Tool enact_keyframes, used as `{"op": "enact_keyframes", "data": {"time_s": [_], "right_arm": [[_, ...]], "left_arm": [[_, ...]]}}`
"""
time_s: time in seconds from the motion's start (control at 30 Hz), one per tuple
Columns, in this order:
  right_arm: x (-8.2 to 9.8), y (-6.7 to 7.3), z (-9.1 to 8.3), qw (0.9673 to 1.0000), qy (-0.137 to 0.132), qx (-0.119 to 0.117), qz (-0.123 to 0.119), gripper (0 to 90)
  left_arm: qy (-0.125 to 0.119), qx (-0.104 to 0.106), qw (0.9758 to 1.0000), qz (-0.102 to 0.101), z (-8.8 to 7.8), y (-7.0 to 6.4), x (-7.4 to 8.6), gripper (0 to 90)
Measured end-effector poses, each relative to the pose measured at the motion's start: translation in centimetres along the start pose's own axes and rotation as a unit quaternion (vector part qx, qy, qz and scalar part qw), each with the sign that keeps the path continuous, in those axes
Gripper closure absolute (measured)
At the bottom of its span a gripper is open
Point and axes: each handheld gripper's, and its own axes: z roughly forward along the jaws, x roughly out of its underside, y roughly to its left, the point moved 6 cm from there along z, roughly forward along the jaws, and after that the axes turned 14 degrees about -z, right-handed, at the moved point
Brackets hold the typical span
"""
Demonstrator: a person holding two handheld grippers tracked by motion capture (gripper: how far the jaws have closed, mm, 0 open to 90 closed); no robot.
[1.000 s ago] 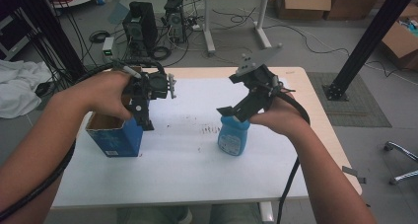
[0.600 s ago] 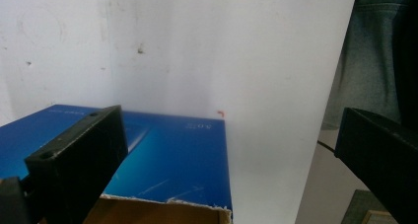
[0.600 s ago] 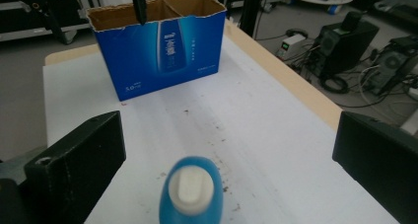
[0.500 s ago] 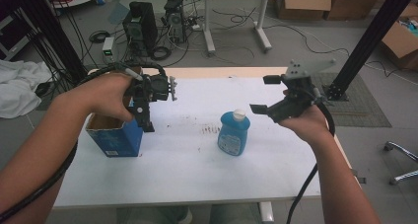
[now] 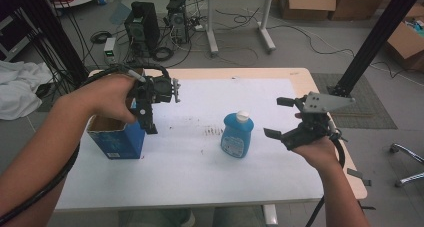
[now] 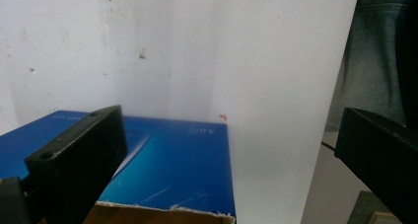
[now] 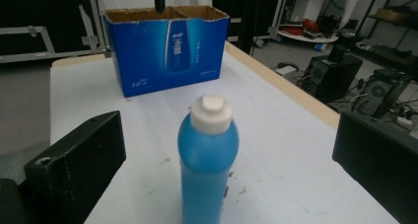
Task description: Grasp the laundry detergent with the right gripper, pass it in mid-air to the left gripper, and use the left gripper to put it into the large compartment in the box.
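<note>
Watching the right gripper (image 5: 280, 118), I see its jaws spread wide with nothing between them, and the blue plastic bottle with the white cap (image 5: 236, 135) stands upright ahead of them, centred in the gap but clear of both pads in the right gripper view. My worry is the approach: the bottle looks tall and narrow, so if I push in off-centre, one jaw could strike its side first and tip it or skid it across the white table cover (image 5: 200, 162). Closing high near the cap would also, I judge, let it swing or slip.

The left gripper (image 5: 150, 109) hangs over the open-topped blue cardboard box (image 5: 116, 139), jaws also apart and empty, the box's rim just below and between them in the left gripper view. If I drop that hand carelessly, a jaw could catch the torn edge and shove the light box sideways.
</note>
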Motion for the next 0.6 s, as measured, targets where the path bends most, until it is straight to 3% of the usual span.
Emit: {"op": "enact_keyframes", "data": {"time_s": [0.03,0.33,0.6], "right_arm": [[1.2,0.6,0.2,1.0,-0.001,0.003,0.001,0.0],[5.9,2.7,2.3,0.9994,-0.011,-0.001,0.032,0.0],[7.8,3.3,4.1,0.9991,-0.002,-0.006,0.041,0.0]], "left_arm": [[-0.001,0.0,1.0,0.0,0.0,0.0,0.0,0.1],[-0.003,-0.001,1.0,0.005,0.1,0.0,-0.3,0.1],[-0.004,-0.003,0.9999,0.01,0.0,-0.2,-0.6,0.1]]}}
